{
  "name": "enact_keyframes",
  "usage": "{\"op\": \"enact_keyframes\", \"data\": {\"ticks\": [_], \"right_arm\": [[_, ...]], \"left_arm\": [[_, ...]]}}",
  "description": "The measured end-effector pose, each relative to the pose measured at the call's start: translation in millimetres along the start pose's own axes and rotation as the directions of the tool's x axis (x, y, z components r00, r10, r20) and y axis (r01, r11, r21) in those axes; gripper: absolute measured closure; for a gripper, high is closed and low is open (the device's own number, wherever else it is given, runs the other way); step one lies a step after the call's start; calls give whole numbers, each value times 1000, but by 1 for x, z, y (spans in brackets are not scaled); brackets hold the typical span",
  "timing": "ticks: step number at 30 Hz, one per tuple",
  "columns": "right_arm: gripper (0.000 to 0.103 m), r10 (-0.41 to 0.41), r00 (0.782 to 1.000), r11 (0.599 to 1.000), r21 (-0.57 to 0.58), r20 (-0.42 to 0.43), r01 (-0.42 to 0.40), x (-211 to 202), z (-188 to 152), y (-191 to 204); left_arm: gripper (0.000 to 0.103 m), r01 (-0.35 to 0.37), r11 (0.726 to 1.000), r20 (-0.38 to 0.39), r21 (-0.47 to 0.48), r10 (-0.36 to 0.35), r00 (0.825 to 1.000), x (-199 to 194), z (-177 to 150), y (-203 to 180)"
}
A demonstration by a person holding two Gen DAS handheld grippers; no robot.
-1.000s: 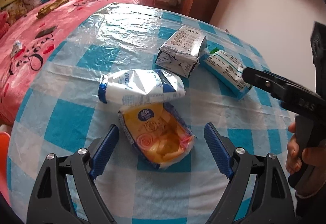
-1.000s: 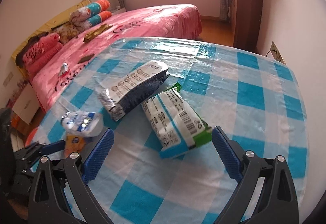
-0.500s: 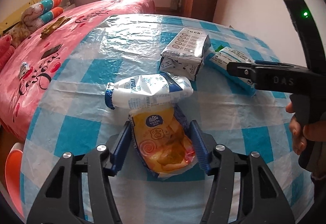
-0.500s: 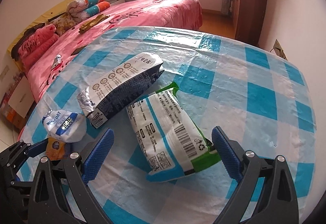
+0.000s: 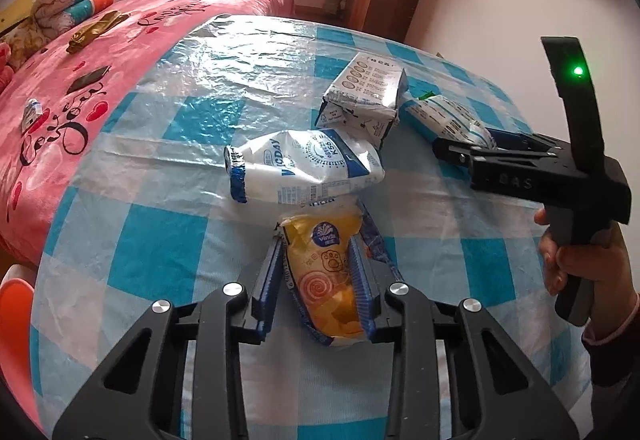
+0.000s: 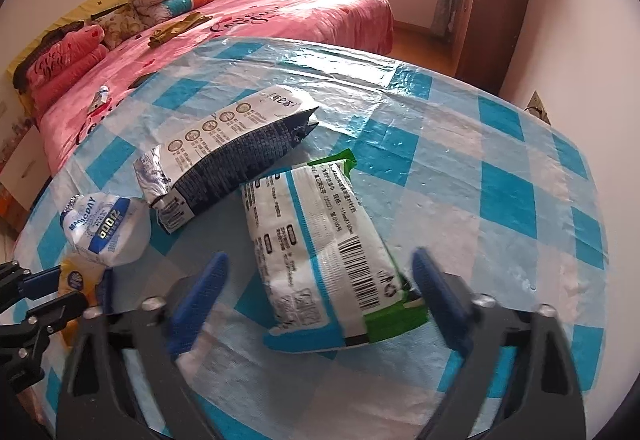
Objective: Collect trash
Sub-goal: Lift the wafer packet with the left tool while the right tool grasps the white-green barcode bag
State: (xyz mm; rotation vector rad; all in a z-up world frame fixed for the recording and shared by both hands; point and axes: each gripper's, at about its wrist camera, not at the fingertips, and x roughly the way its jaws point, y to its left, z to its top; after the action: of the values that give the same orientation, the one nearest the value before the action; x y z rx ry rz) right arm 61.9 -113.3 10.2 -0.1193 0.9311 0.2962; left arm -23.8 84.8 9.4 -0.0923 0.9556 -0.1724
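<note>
My left gripper (image 5: 318, 280) is shut on a yellow tissue pack (image 5: 324, 272) that lies on the checked table (image 5: 160, 240). Just beyond it lies a white and blue bag (image 5: 308, 167), then a grey pouch (image 5: 368, 95). In the right wrist view a white, blue and green wipes pack (image 6: 320, 240) lies between the fingers of my right gripper (image 6: 320, 258). Its jaws are closing and blurred, with gaps still at the pads. The yellow pack (image 6: 76, 276) and the left tool show at that view's lower left.
A pink bed (image 5: 80, 79) with rolled blankets borders the table's left and far side. A wooden cabinet (image 6: 492, 19) stands by the far wall. An orange stool (image 5: 12, 304) sits low at the left. A person's hand (image 5: 576, 260) holds the right tool.
The left jaws came together on the yellow pack. The right gripper sank over the wipes pack and its jaws narrowed around it.
</note>
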Motion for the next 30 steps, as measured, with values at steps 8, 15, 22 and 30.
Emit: {"op": "enact_keyframes", "data": {"ticks": [8, 15, 22, 30], "right_arm": [[46, -15, 1000, 1000, 18, 11, 15, -7, -6, -1], [49, -21, 999, 999, 35, 27, 20, -18, -20, 5], [50, -1, 999, 998, 64, 38, -2, -36, -39, 14], [52, 47, 997, 994, 100, 66, -53, -62, -58, 23]], "left_arm": [[70, 41, 999, -8, -16, -41, 999, -6, -7, 10], [69, 67, 998, -14, -16, -68, 998, -13, -15, 17], [22, 61, 998, -14, 13, -61, 998, -19, -23, 9], [22, -20, 995, -5, 96, 21, 1000, -11, -22, -17]]}}
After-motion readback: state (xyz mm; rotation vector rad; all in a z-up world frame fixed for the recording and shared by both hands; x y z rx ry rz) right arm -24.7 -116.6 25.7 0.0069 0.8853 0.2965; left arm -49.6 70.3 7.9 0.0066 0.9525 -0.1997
